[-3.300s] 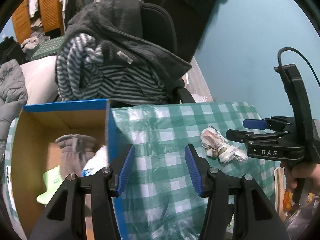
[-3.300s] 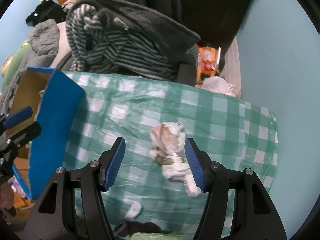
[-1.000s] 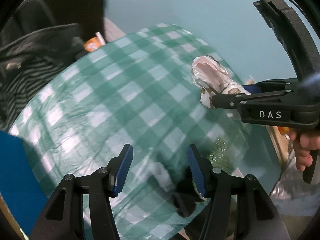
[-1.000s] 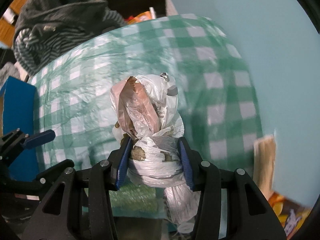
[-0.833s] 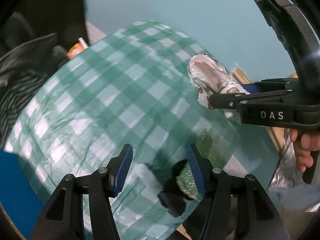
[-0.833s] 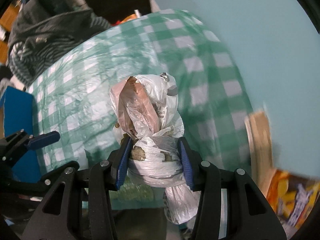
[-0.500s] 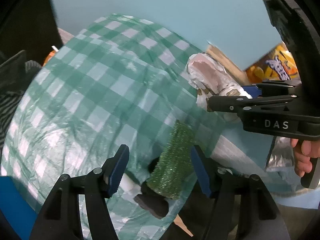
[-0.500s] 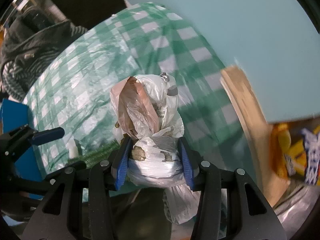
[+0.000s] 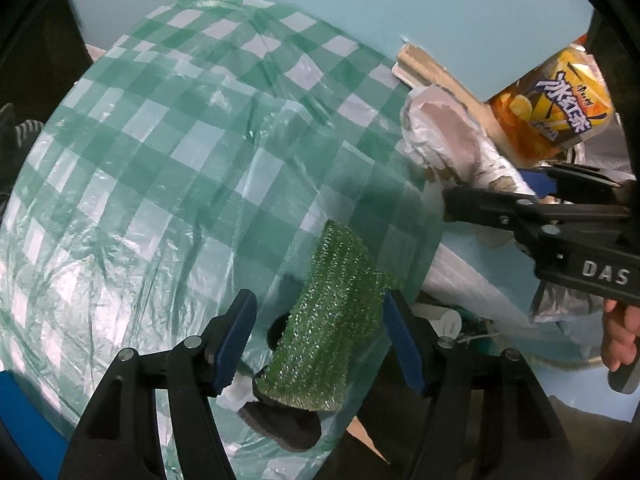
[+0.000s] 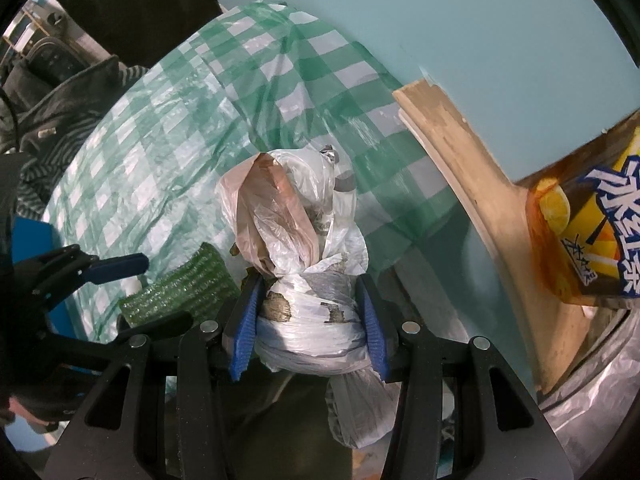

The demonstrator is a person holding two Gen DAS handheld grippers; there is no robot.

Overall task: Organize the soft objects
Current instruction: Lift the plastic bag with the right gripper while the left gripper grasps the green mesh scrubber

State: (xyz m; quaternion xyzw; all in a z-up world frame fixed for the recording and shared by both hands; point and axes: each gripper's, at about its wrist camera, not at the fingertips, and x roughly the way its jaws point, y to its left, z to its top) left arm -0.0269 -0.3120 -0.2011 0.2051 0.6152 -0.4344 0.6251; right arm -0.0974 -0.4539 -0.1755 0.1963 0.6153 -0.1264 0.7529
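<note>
Right wrist view: right hand-held gripper (image 10: 306,322) clenches knotted plastic bag bundle (image 10: 296,240), its tail cut off below.

A green-and-white checked plastic cloth (image 9: 168,168) covers the counter, wrinkled and glossy. Behind it stands a pale teal wall (image 10: 460,20). A light wooden board (image 10: 452,148) leans at the counter's right end, and just beside it is an orange drink pack (image 9: 552,116) with blue-and-white lettering. Silvery plastic sheeting (image 10: 592,392) lies below the pack. Dark and striped clothing (image 10: 52,120) is piled at the far left.
</note>
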